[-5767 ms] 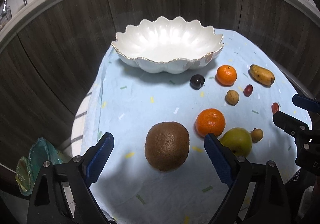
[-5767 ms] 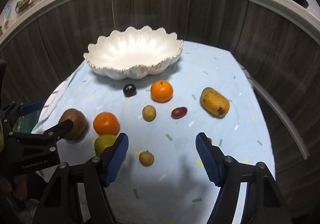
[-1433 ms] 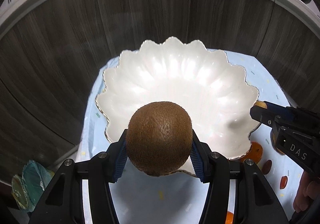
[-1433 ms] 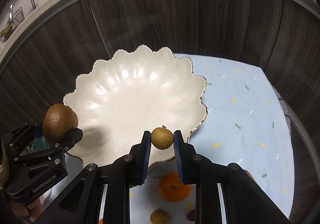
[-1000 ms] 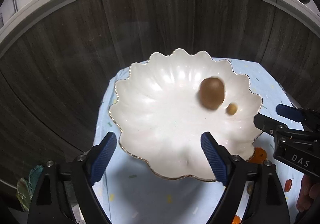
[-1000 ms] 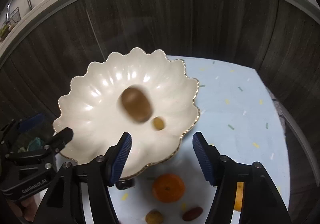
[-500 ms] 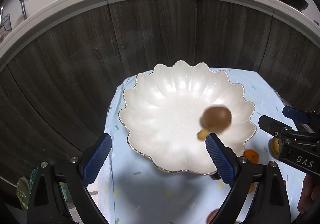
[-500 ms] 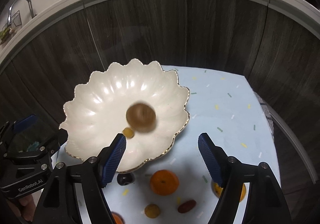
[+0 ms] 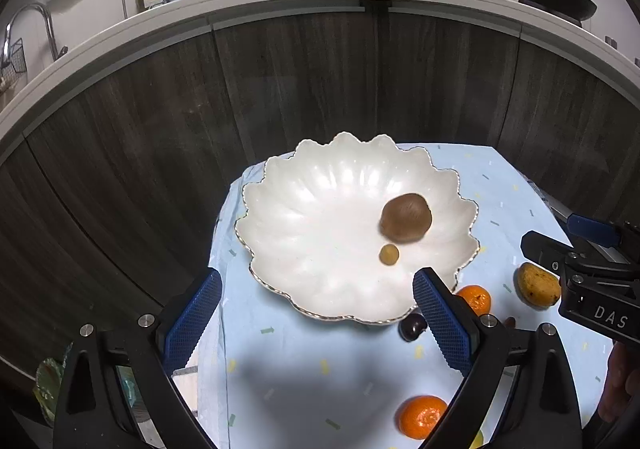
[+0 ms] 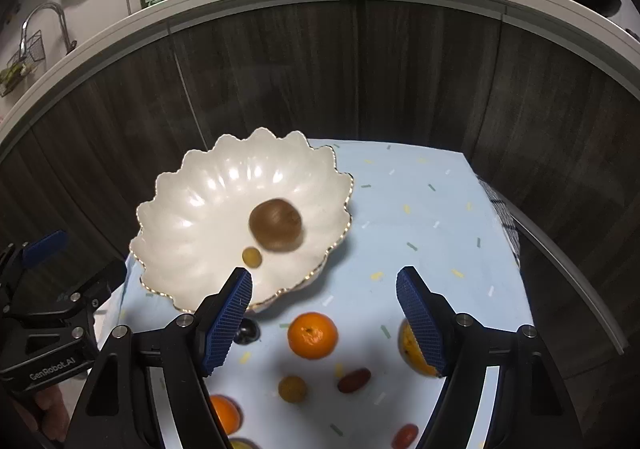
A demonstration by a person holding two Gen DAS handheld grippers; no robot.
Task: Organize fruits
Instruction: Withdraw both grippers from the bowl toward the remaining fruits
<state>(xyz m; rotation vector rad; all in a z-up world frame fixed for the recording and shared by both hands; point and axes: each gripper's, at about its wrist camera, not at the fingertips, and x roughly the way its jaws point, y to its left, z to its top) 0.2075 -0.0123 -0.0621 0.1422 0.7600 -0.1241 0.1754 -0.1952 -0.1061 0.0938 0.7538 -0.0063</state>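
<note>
A white scalloped bowl (image 9: 320, 233) (image 10: 208, 217) stands at the far end of the light blue cloth. A brown kiwi (image 9: 406, 217) (image 10: 276, 225), slightly blurred, lies in it, and a small yellow-brown fruit (image 9: 389, 254) (image 10: 252, 257) sits just in front of the kiwi. My left gripper (image 9: 316, 319) hangs open and empty above the bowl's near rim. My right gripper (image 10: 324, 313) is also open and empty, over the cloth to the right of the bowl. Neither gripper touches any fruit.
On the cloth (image 10: 420, 217) lie two oranges (image 9: 474, 299) (image 9: 422, 417), a dark plum (image 9: 412, 327), a yellow mango-like fruit (image 9: 538, 285), a small brown fruit (image 10: 293, 389) and a red one (image 10: 354, 380). A dark wood cabinet front (image 9: 320, 89) rises behind the bowl.
Both grippers opened, dropping the kiwi and the small fruit into the bowl. They have since drawn back and up, and the two fruits rolled toward the bowl's right side.
</note>
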